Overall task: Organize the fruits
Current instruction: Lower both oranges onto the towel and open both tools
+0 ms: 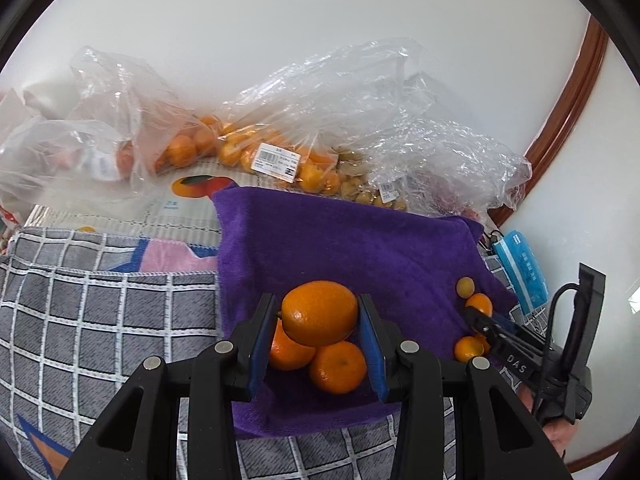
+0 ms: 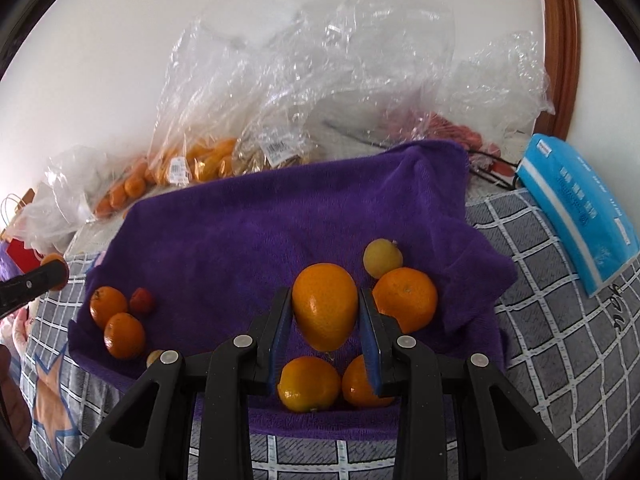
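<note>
The left gripper [image 1: 319,322] is clamped on 1 orange [image 1: 319,313], its blue pads [image 1: 259,340] pressing the fruit from both sides. The held orange hangs above 2 more oranges [image 1: 337,367] that lie touching each other on the purple towel [image 1: 348,240].

The right gripper [image 2: 325,314] is likewise clamped on 1 oblong orange [image 2: 325,306], held between its blue pads [image 2: 370,344] over the near edge of the same towel. Just below it lie 2 oranges side by side [image 2: 309,384]. Just to its right sits a rounder orange [image 2: 406,298], and touching that one from behind is a small pale yellow fruit [image 2: 382,258]. Well apart, at the towel's left edge, lie 2 smaller oranges [image 2: 124,335] with a small red fruit [image 2: 142,300] beside them.

The towel is spread over a grey checked cloth [image 2: 560,360]. Behind the towel, against the white wall [image 1: 300,20], stand several clear plastic bags [image 1: 320,92], some holding oranges [image 1: 182,150] and small yellowish fruit [image 1: 352,178], with price labels [image 1: 276,162] on them. A blue packet [image 2: 580,208] lies on the checked cloth to the right of the towel.
</note>
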Motion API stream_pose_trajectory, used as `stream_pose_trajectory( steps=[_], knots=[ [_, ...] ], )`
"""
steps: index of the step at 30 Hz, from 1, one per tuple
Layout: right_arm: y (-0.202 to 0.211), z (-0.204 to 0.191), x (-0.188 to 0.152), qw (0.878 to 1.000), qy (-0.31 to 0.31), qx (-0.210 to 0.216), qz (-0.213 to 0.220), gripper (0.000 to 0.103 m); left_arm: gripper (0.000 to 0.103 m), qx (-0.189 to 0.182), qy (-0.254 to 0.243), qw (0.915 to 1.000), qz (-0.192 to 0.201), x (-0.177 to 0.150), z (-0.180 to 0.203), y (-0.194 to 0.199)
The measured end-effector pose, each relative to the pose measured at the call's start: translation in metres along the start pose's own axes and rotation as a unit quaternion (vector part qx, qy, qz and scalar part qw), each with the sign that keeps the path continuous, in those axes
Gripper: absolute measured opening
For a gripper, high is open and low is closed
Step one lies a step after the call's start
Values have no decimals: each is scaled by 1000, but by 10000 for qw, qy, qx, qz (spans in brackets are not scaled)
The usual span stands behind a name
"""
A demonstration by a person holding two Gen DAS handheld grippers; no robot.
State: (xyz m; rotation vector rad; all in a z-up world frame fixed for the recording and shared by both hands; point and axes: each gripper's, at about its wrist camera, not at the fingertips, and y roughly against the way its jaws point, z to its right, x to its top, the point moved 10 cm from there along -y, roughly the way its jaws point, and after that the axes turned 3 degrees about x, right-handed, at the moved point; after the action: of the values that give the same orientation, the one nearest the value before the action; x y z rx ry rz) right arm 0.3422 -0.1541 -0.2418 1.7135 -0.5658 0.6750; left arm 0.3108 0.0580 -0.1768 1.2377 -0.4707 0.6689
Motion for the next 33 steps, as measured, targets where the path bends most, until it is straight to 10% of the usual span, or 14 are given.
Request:
stream_pose_trajectory(
  steps=[33],
  knots=[
    [45, 22, -10, 9992, 47, -280, 279, 37, 44, 498, -715, 9932, -772, -38, 70, -70]
  ],
)
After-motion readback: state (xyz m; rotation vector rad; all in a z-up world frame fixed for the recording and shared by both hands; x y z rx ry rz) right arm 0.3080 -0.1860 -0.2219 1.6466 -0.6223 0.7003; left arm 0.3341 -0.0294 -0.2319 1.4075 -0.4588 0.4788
